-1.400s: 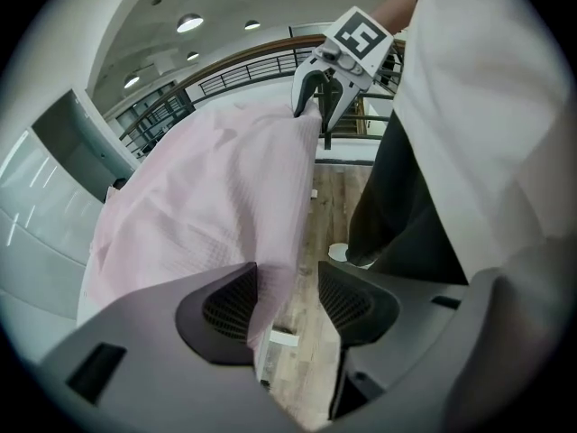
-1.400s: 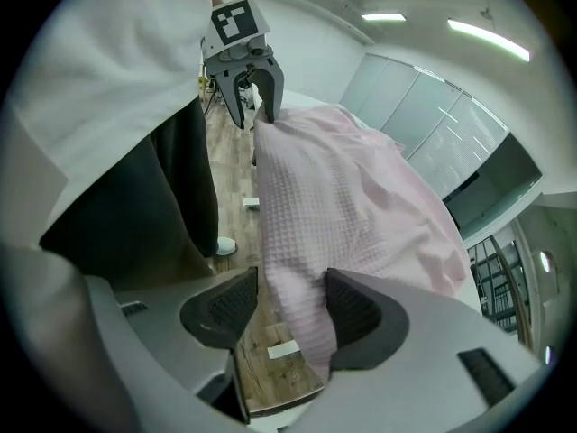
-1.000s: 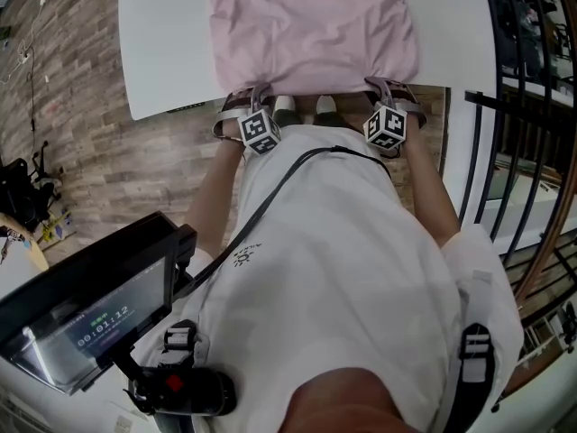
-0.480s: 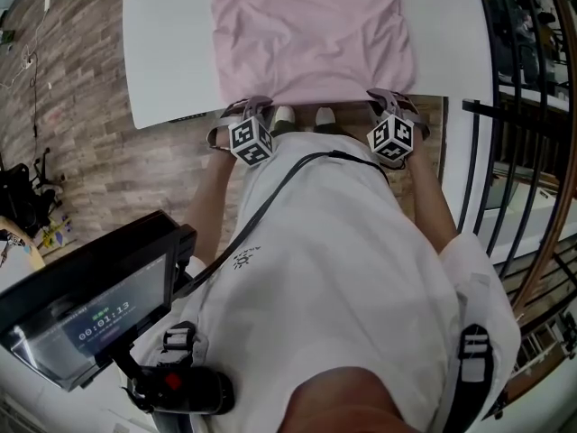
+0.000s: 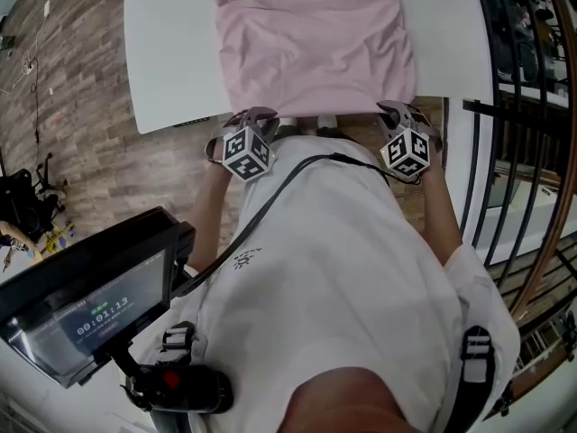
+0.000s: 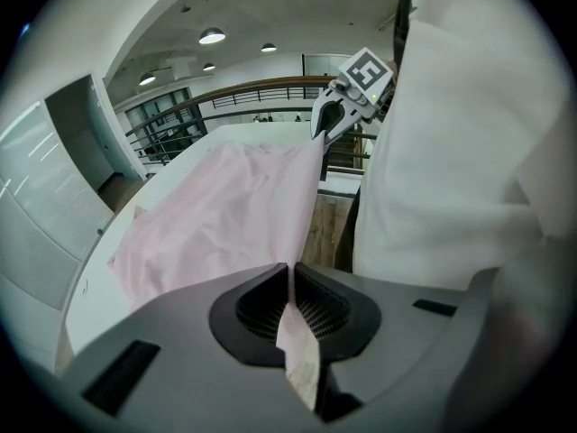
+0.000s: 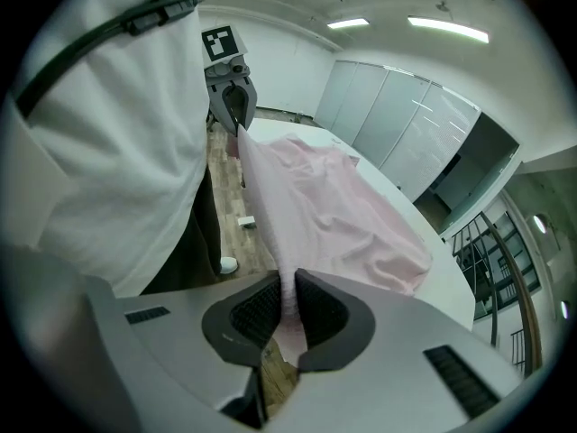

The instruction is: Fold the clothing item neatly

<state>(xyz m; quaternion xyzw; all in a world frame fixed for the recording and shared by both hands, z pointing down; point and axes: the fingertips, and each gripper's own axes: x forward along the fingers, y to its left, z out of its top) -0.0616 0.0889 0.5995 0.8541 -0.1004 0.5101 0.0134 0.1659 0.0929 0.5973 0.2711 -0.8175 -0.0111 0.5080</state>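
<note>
Pink garment point(image 5: 311, 52), lying on white table point(image 5: 171, 61), near hem held at the table's near edge: left corner pinched by left gripper point(image 5: 260, 117), right corner by right gripper point(image 5: 395, 112), both having just been closing onto the cloth.

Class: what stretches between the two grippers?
The near hem of the pink garment, shown in the left gripper view. The left gripper and right gripper have just been closing and now pinch it.
</note>
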